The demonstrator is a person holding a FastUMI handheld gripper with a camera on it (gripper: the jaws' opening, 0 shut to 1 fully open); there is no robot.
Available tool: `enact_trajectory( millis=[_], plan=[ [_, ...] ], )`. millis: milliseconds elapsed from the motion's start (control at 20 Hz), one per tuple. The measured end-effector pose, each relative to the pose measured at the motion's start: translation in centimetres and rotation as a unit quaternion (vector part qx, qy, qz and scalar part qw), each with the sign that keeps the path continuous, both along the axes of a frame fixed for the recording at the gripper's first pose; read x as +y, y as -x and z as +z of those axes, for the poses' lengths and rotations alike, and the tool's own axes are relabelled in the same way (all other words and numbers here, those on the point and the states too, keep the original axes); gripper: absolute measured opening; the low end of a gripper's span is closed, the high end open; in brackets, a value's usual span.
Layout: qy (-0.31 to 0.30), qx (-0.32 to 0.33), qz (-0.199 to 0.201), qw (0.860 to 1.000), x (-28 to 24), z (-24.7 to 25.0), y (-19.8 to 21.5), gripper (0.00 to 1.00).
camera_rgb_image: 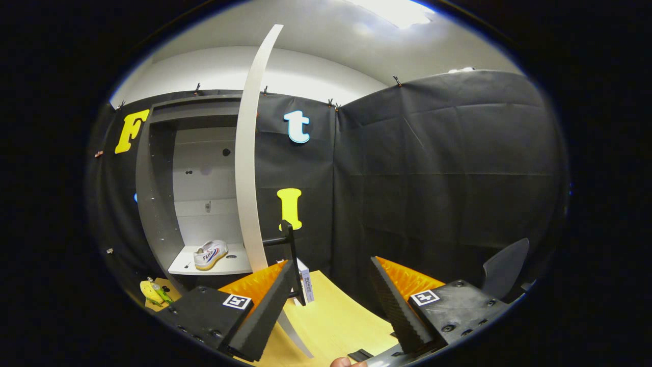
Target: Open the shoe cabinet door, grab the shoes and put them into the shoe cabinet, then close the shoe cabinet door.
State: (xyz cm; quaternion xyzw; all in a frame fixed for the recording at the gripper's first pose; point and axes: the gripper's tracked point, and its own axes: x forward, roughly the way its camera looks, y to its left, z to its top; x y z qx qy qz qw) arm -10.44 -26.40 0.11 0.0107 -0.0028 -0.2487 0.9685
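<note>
The gripper (331,300) hangs over the light wooden bench (331,316) with its jaws released, a wide gap between the two fingers and nothing between them. Both fingers point toward the black cloth wall at the bench's far edge.

Beyond the left finger stands the shoe cabinet (196,193), grey, tall and open. Its door (248,168) is swung out toward the gripper and seen edge-on, a pale narrow strip rising from the bench up past the cabinet's top. A black handle (285,239) juts from the door near its lower part, just ahead of the left fingertip.

One white shoe (210,254) with red and blue markings lies on the cabinet's bottom shelf (224,265), near the shelf's front edge, toe toward the left side wall. Higher shelf lines show on the cabinet's back panel.

A small white box (305,283) stands on the bench just beside the door's foot. Some yellow and green objects (153,293) lie near the bench's left corner, too small to identify. A dark chair back (504,267) rises beyond the right finger.
</note>
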Motion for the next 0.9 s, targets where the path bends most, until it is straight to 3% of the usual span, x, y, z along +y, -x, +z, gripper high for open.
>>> enact_trajectory(
  millis=[500,900],
  plan=[
    [-0.006,0.004,0.067,0.998,7.5,-0.6,-0.6,0.97],
    [-0.028,0.014,0.182,0.983,17.9,-1.7,-4.4,0.97]
  ],
)
